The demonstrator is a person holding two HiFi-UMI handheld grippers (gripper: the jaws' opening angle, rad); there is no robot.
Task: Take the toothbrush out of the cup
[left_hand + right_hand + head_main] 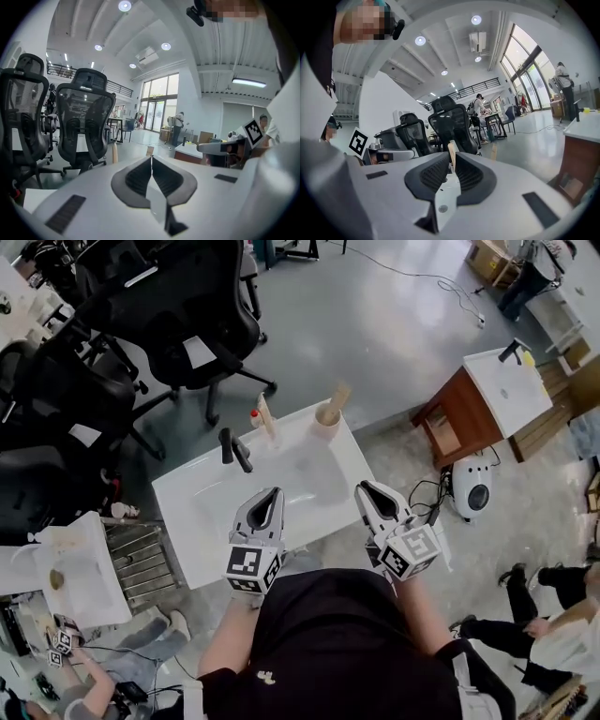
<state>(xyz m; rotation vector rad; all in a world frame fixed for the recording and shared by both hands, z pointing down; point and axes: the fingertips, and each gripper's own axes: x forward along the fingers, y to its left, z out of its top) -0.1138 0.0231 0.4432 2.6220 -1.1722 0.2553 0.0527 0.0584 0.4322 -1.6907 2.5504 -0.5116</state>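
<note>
White washbasin top fills the middle of my head view, with a black faucet at its back edge. The cup stands upright on the basin's back right corner, and the wooden toothbrush is in it, its upper end tilted to the right. Between faucet and cup, also on the back edge, stands another pale stick-like thing beside something small and red-topped; I can't name either. Both of my tools hang over the basin's front edge, well apart from the cup. The left gripper is over the front middle and the right gripper over the front right corner, both pointing toward the back edge. Black office chairs crowd the floor beyond the basin.

In the left gripper view the jaws are pressed together at the tips with nothing between them. Past them I see the chairs behind the basin, and the right gripper's marker cube off to the right.

In the right gripper view the jaws stand a narrow slit apart and clamp nothing. Through the slit a pale wooden stick shows at the basin's far edge, clear of the pads. I can't tell whether it is the toothbrush.
</note>
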